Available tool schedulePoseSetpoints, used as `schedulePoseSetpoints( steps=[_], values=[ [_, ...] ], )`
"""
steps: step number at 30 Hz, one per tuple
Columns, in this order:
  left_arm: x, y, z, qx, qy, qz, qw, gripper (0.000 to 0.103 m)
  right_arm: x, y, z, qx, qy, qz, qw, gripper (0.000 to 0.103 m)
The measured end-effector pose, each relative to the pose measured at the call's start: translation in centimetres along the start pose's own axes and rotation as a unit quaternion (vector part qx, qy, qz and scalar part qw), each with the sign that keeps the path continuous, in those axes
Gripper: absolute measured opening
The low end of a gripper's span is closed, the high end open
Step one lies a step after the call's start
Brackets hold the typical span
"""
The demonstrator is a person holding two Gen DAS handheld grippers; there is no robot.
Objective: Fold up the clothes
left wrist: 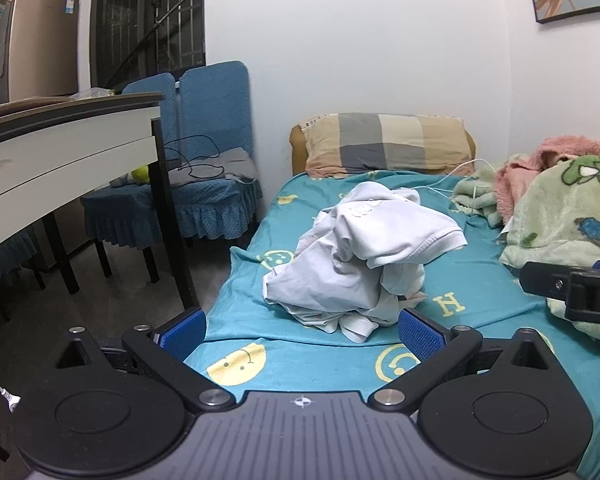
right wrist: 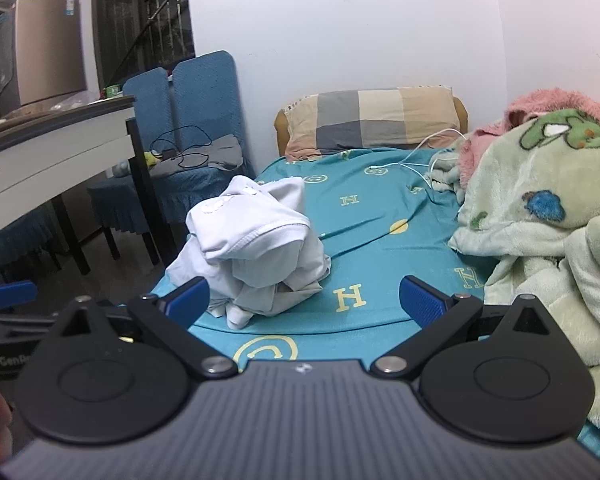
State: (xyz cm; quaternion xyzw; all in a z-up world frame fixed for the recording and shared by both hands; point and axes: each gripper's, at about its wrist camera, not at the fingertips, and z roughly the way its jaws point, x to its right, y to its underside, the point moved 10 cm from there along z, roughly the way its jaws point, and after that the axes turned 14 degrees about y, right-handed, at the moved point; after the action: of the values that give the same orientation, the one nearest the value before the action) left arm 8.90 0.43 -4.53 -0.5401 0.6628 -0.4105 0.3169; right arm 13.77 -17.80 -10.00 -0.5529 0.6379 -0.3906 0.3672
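Note:
A crumpled white garment (left wrist: 360, 264) lies in a heap on the teal bed sheet (left wrist: 480, 280). My left gripper (left wrist: 302, 330) is open and empty, its blue pads just short of the heap's near edge. In the right wrist view the same garment (right wrist: 252, 248) sits left of centre on the sheet (right wrist: 380, 220). My right gripper (right wrist: 304, 300) is open and empty, its left pad close to the heap's near edge. The right gripper's body shows at the right edge of the left wrist view (left wrist: 572, 292).
A checked pillow (left wrist: 384, 144) lies at the bed's head. A green and pink fleece blanket (right wrist: 540, 220) is piled along the right side, with a white cable (right wrist: 420, 160) beside it. A white table (left wrist: 60, 152) and blue-covered chairs (left wrist: 204, 168) stand left of the bed.

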Motion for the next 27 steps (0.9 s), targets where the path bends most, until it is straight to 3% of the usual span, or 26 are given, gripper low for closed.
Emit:
schedulePoseSetpoints(
  steps=[27],
  values=[
    [-0.44, -0.47, -0.13, 0.019, 0.022, -0.026, 0.9992, 0.103, 0.12, -0.11, -0.34, 0.015, 0.021, -0.018, 1.0, 0.103]
  ],
)
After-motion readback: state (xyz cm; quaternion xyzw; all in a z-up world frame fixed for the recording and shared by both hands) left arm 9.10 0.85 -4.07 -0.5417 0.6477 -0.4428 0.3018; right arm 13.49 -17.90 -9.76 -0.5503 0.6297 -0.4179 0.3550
